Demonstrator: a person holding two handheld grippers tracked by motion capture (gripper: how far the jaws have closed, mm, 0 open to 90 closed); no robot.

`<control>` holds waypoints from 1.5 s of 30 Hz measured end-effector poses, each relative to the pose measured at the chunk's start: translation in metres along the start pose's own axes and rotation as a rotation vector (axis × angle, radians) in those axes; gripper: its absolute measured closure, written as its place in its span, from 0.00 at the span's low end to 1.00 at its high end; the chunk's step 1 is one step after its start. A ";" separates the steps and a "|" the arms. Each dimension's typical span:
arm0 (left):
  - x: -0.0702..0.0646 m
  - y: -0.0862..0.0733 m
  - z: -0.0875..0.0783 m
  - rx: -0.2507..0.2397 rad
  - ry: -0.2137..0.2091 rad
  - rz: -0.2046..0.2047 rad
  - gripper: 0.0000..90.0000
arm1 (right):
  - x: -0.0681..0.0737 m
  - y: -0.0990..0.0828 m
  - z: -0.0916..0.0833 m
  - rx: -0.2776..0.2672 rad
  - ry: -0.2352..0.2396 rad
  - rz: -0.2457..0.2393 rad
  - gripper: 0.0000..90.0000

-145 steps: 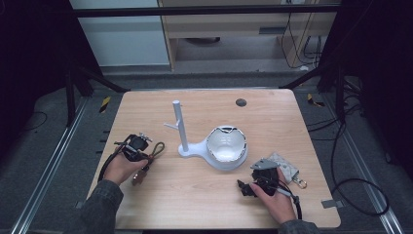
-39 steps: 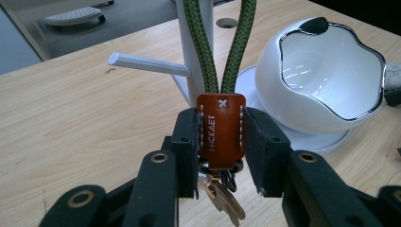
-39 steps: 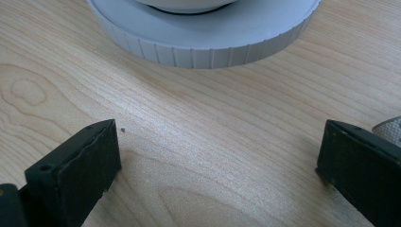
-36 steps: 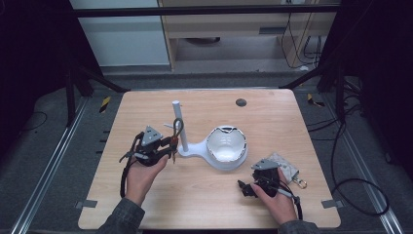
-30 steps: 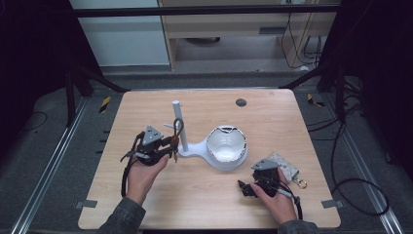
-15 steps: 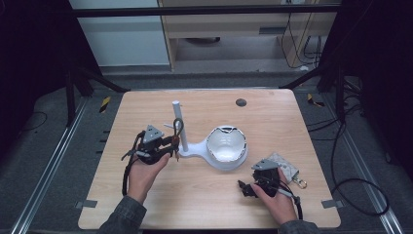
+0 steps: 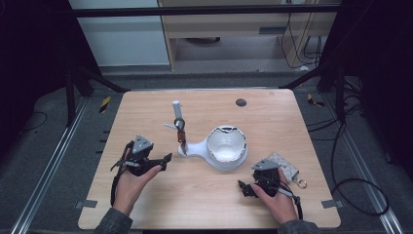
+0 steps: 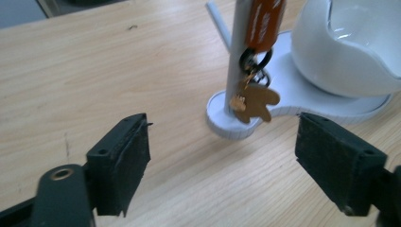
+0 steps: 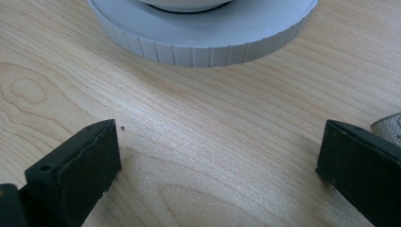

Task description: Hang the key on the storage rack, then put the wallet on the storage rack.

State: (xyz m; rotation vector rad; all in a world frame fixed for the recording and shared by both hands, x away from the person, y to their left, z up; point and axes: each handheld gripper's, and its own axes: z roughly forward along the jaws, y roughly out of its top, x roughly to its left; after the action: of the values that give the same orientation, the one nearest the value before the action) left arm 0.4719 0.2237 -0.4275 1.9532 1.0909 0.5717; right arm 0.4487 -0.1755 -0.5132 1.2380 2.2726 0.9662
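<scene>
Keychain (image 7: 181,132) hangs on the white stand's post (image 7: 176,113), beside the bowl (image 7: 226,147). From above, the left gripper (image 7: 158,160) sits near the post, the right gripper (image 7: 245,187) near the bowl. Left gripper view: fingers (image 8: 124,158) wide open, empty, keychain (image 8: 257,97) ahead. Right gripper view: fingers (image 9: 78,165) open on the counter (image 9: 213,132). Go slowly; pull straight off.

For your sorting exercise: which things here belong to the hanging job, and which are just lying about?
In use: keychain hung on the white stand; left gripper, open beside it.

Lying about: white bowl; grey pouch; right gripper, open and idle.
</scene>
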 end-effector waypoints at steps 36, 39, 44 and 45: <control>0.021 -0.063 0.041 0.163 -0.013 0.015 0.07 | -0.049 0.008 -0.083 0.061 -0.055 0.018 0.09; 0.022 -0.064 0.041 0.166 -0.030 0.001 0.06 | -0.060 0.008 -0.090 0.088 -0.070 0.036 0.09; 0.022 -0.066 0.042 0.170 -0.017 0.010 0.06 | -0.079 0.007 -0.100 0.137 -0.075 0.056 0.10; 0.022 -0.066 0.042 0.171 -0.013 0.017 0.06 | -0.082 0.006 -0.100 0.144 -0.080 0.054 0.10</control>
State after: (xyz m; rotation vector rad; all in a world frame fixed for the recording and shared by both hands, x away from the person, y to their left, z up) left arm 0.4807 0.2441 -0.5061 2.1116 1.1488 0.4879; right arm 0.4362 -0.2804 -0.4392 1.3785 2.2911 0.7677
